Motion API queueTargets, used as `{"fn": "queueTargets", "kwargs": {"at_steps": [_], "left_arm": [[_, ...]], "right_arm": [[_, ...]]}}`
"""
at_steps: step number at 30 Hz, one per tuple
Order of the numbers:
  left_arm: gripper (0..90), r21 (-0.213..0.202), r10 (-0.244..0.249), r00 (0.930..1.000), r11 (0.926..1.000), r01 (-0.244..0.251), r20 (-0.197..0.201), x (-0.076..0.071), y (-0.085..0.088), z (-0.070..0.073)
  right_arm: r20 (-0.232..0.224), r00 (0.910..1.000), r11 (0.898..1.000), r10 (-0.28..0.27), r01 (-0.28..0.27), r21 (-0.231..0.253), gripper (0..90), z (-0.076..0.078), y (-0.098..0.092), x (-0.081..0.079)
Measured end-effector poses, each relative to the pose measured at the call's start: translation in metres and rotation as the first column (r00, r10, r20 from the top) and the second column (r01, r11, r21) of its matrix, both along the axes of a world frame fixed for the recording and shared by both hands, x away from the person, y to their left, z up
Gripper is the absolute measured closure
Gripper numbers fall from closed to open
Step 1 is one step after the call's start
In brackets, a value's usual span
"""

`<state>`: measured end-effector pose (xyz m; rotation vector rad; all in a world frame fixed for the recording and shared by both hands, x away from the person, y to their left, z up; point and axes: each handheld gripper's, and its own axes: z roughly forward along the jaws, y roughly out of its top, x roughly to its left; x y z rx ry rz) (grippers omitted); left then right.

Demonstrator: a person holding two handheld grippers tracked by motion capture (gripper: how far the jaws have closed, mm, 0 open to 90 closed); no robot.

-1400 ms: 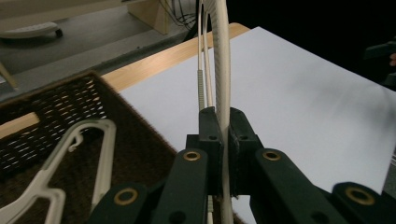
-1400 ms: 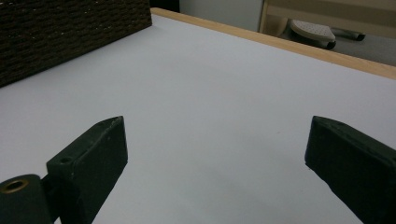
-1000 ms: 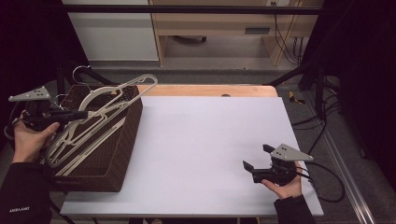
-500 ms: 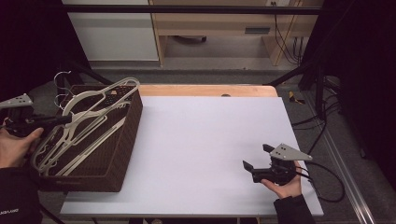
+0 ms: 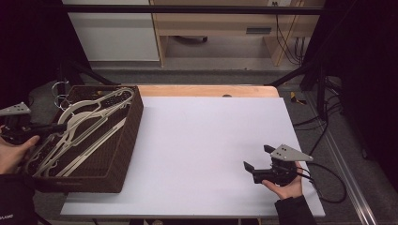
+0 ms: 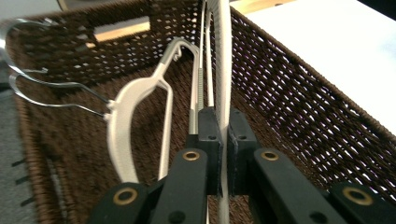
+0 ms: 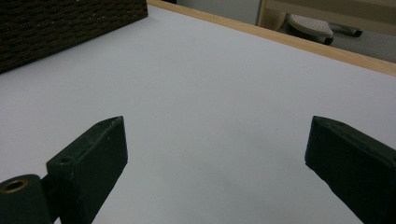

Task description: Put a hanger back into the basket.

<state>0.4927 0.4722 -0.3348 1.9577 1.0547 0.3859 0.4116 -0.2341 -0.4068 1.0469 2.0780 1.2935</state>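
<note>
The left hand-held gripper (image 6: 223,140) pinches one pale hanger (image 6: 223,56) inside the brown wicker basket (image 5: 126,140), among several hangers, count unclear. The right hand-held gripper (image 5: 259,158) rests with jaws spread on the white counter (image 5: 206,136).

Left tool (image 6: 223,140): two black jaws with flat rectangular pads, carried on black link arms with brass-coloured pivot bushings and small recessed screw holes. Grey three-cornered plate on top. Right tool (image 5: 257,159): same black build, blunt wedge-shaped jaw tips, one brass bushing visible, grey three-cornered plate with small holes, black cable (image 5: 328,180) looping from the rear. Both forearms wear dark sleeves (image 5: 293,211).
</note>
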Motion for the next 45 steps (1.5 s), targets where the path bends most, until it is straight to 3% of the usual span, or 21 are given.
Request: {"fn": "queueTargets", "kwargs": {"at_steps": [5, 9, 12, 14, 17, 22, 27, 30, 34, 39, 42, 45], "left_arm": [[85.9, 0.012, -0.005, 0.9984, 0.9999, 0.005, -0.056, 0.006, -0.011, -0.017], [84.9, -0.015, 0.005, 0.9942, 0.9999, -0.006, -0.107, 0.009, -0.015, -0.031], [84.2, 0.007, 0.028, 0.9854, 0.9996, -0.027, -0.168, 0.013, -0.016, -0.043], [83.7, 0.047, 0.068, 0.9766, 0.9971, -0.060, -0.204, 0.014, -0.018, -0.049], [82.9, 0.064, 0.136, 0.9716, 0.9899, -0.126, -0.193, 0.012, -0.013, -0.048], [67.9, 0.110, 0.239, 0.9630, 0.9680, -0.226, -0.125, 0.005, -0.011, -0.038], [57.1, 0.003, 0.274, 0.9617, 0.9617, -0.274, -0.008, -0.009, -0.016, -0.020], [49.4, -0.041, 0.253, 0.9660, 0.9672, -0.251, 0.054, -0.017, -0.027, -0.012], [40.3, -0.067, 0.214, 0.9693, 0.9760, -0.207, 0.121, -0.027, -0.048, -0.006], [30.3, -0.121, 0.146, 0.9755, 0.9845, -0.127, 0.165, -0.037, -0.079, -0.006], [22.2, -0.143, 0.124, 0.9768, 0.9847, -0.099, 0.175, -0.041, -0.092, -0.007], [15.4, -0.166, 0.075, 0.9787, 0.9851, -0.043, 0.191, -0.048, -0.117, -0.011]], "right_arm": [[0.002, 1.0000, 1.000, -0.001, 0.001, 0.002, 6.2, 0.000, 0.000, 0.000], [0.005, 1.0000, 1.000, -0.002, 0.002, 0.004, 6.1, 0.001, -0.001, 0.000], [0.004, 1.0000, 1.000, -0.002, 0.002, 0.005, 6.1, 0.001, -0.001, 0.000], [0.004, 1.0000, 1.000, -0.004, 0.004, 0.006, 6.1, 0.001, -0.001, -0.001], [0.006, 1.0000, 1.000, -0.006, 0.006, 0.008, 6.1, 0.002, -0.002, -0.001], [0.004, 1.0000, 1.000, -0.005, 0.005, 0.007, 6.0, 0.002, -0.002, -0.001], [0.008, 0.9999, 1.000, -0.006, 0.006, 0.009, 6.0, 0.003, -0.003, -0.001], [0.012, 0.9999, 1.000, -0.009, 0.008, 0.010, 5.9, 0.003, -0.003, -0.001], [0.014, 0.9999, 1.000, -0.009, 0.009, 0.016, 5.9, 0.004, -0.004, -0.002], [0.020, 0.9998, 1.000, -0.010, 0.010, 0.023, 5.7, 0.004, -0.005, -0.002], [0.025, 0.9996, 1.000, -0.010, 0.009, 0.027, 5.6, 0.005, -0.006, -0.002], [0.024, 0.9997, 0.999, -0.010, 0.009, 0.031, 5.6, 0.005, -0.006, -0.002]]}}
